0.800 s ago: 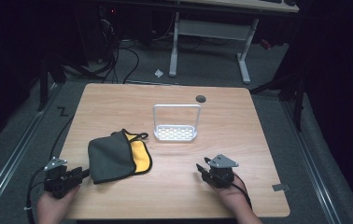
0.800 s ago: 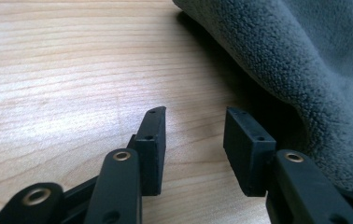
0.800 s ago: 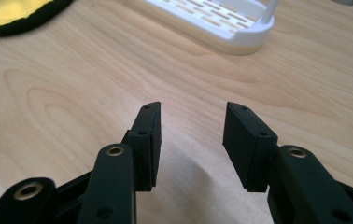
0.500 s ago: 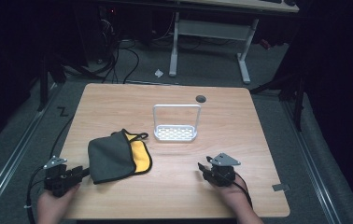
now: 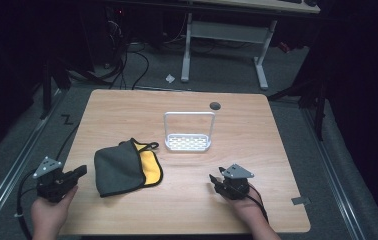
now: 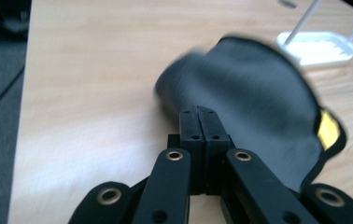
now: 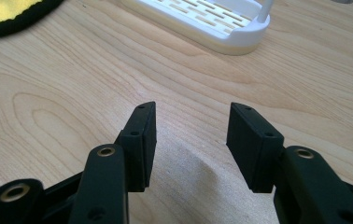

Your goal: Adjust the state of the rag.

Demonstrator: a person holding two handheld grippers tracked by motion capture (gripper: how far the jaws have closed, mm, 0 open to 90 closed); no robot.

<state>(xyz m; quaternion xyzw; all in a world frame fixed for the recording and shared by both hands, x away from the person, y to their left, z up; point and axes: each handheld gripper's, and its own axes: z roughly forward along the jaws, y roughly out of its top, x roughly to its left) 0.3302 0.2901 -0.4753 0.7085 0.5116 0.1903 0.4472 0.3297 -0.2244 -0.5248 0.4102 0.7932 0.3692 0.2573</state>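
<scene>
Closing in on the cloth [image 5: 120, 167], the left gripper [image 5: 78, 171] sits at the lower left of the high view, jaws pressed flat together with nothing between them, tips just short of the grey fabric's near edge. The cloth lies folded on the table [image 5: 127, 110], left of centre, with its yellow lining [image 5: 150, 166] peeking out on the right side and a dark loop at the top. The step looks like the approach, no grip made yet; for a pinch, those clenched jaws would need to part first and then slide onto the hem. Lower right, the right gripper [image 5: 215, 181] rests with jaws spread wide over bare wood, holding nothing, well apart from the cloth. A white rack [image 5: 188, 142] with a tall hoop handle stands just beyond the cloth, near the centre. Nothing blocks the left gripper's path; the rack could crowd any lift toward the top of the frame.
</scene>
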